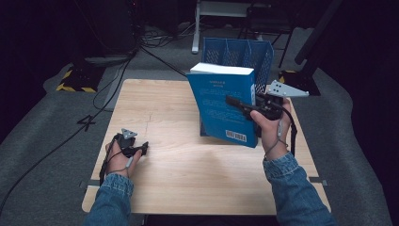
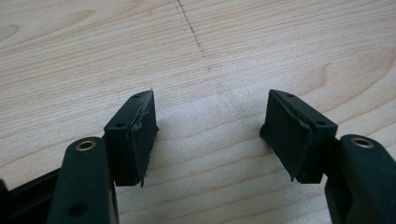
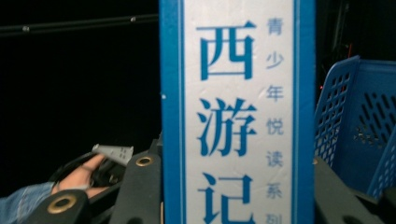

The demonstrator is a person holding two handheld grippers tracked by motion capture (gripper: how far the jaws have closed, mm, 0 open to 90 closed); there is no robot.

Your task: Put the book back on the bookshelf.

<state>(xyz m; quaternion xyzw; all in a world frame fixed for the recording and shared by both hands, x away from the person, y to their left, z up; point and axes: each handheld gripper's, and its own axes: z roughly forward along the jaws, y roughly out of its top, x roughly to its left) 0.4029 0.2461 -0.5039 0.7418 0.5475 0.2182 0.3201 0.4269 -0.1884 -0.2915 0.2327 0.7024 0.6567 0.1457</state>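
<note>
A thick blue book (image 1: 221, 106) hangs tilted above the right half of the wooden table (image 1: 179, 174), its barcoded cover facing me and its white page edge on top. My right gripper (image 1: 231, 100) is shut on it, one black jaw lying across the cover. In the right gripper view the book's blue-and-white spine (image 3: 238, 116) with printed characters stands between the jaws of my right gripper (image 3: 238, 191). My left gripper (image 1: 141, 149) rests low at the table's left front. Its jaws stand open over bare wood with nothing between them in the left gripper view (image 2: 210, 135).
A blue perforated file rack (image 1: 237, 54) with upright dividers stands at the table's far edge, just behind the book; its wall (image 3: 359, 126) is right of the spine. Cables and stand feet (image 1: 75, 80) lie on the dark floor beyond the table.
</note>
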